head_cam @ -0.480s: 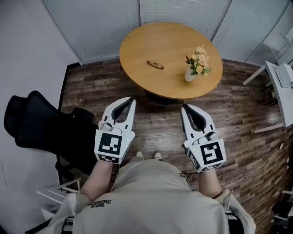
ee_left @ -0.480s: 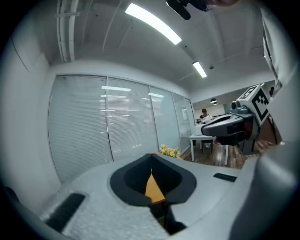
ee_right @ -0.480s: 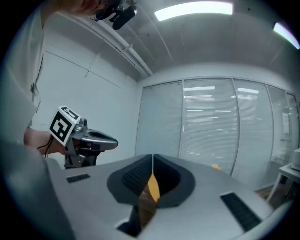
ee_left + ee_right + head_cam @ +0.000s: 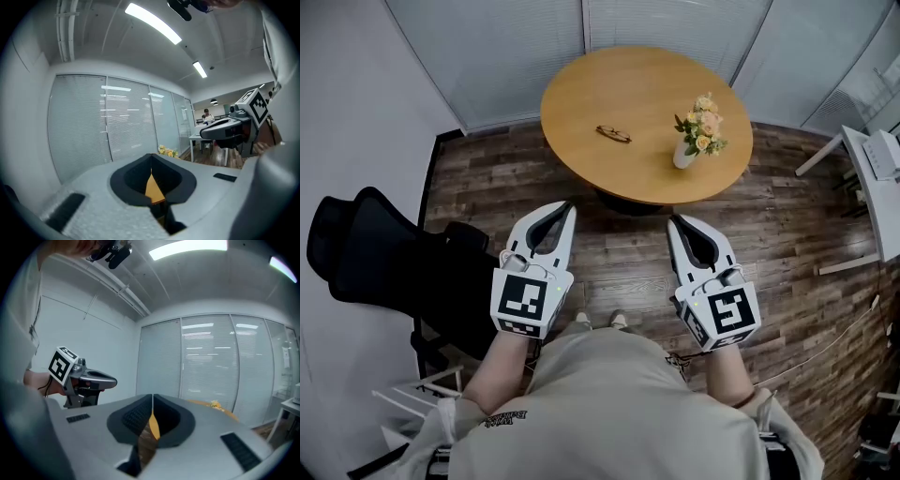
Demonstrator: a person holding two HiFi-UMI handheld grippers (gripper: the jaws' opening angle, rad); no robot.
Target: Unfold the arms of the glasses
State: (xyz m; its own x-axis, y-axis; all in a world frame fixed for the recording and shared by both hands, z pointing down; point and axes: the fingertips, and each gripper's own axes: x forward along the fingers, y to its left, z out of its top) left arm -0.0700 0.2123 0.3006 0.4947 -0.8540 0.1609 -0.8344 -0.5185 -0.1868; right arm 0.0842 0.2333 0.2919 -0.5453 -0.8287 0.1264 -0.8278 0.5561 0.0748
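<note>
Two claws hang over the floor, short of the table (image 4: 609, 75), and both are clenched on nothing: the left claw (image 4: 570, 205) shows its jaws pressed together in its own view (image 4: 151, 158), and so does the right claw (image 4: 672, 221) in its view (image 4: 152, 400). The glasses (image 4: 614, 134) lie folded on the tabletop, well ahead of both claws and roughly between their lines. A vase (image 4: 684, 155) stands ahead of the right claw.

The step in hand looks like the approach, with nothing touched yet. Next, both claws need to reach forward and open, one to steady the frame while the other catches an arm.

Since half a second ago little differs. The table and glasses sit slightly further left in the head view, and the claws hold the same pose.
</note>
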